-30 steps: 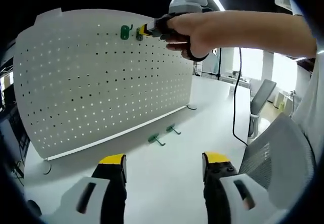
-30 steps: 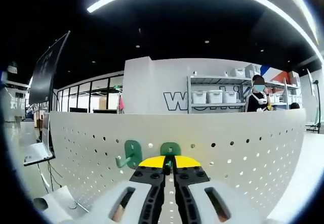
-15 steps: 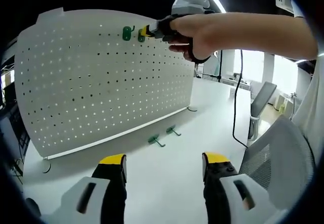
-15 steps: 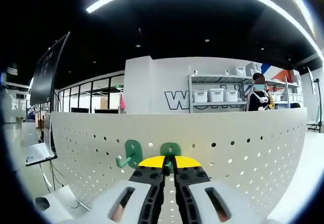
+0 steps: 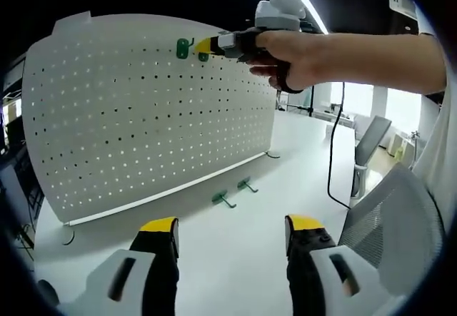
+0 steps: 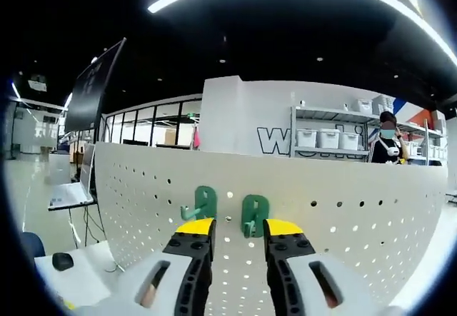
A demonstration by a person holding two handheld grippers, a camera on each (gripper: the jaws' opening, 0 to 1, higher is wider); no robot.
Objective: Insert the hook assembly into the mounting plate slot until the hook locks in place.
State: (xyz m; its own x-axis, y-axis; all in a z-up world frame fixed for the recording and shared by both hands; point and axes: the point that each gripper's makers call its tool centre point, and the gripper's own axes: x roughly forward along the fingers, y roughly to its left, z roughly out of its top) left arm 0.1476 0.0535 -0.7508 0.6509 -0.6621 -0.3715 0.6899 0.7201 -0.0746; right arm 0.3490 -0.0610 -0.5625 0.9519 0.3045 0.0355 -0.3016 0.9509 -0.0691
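Two green hooks seated on the pegboard, right hand-held gripper released

The right hand-held gripper [image 6: 230,227] stands parted, a green hook [image 6: 254,214] on the pegboard [image 6: 343,216] between its tips, a second hook [image 6: 202,203] just left; the left hand-held gripper [image 5: 230,227] hangs spread above the counter [image 5: 235,252], two spare hooks [image 5: 233,192] lying ahead of it

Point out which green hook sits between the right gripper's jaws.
The right-hand hook on the pegboard; the other mounted hook is left of the open jaws, and two lie on the table.
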